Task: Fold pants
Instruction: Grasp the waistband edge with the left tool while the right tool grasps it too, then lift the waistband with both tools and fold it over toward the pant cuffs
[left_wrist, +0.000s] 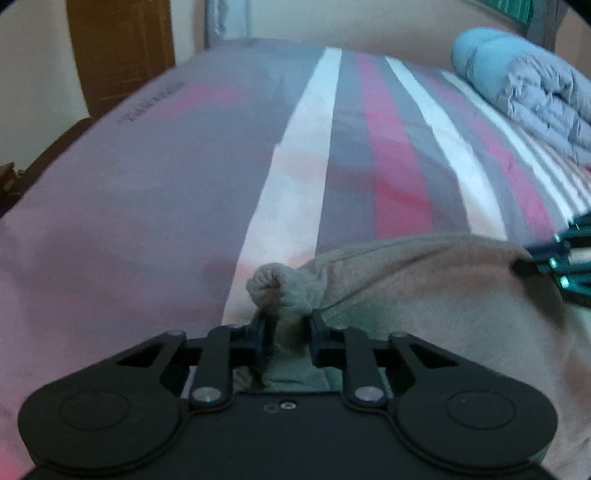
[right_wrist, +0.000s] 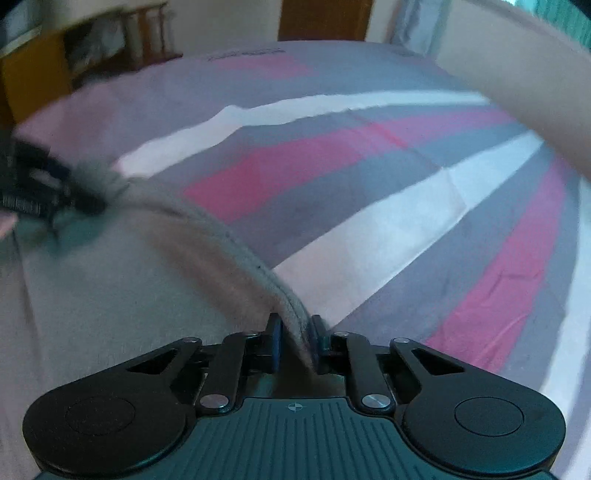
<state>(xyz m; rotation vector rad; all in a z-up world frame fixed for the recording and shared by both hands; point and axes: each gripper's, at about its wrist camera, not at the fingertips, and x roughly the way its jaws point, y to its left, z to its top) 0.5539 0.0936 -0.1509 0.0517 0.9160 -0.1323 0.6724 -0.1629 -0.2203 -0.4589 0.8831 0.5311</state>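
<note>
Left claw (left_wrist: 290, 325) is clamped on a bunched corner of the pants (left_wrist: 424, 295), and right claw (right_wrist: 297, 332) pinches their hemmed edge at the other corner. The beige garment lies on the striped bed (left_wrist: 184, 184), spreading toward 6 o'clock. It looks soft, light and limp, so gripping the thick hem should hold best

Both wrist views: close above striped bedsheet (left_wrist: 147, 184), angled downward along gripper fingers; shared: beige pants (left_wrist: 424, 295) edge, sheet stripes.
</note>
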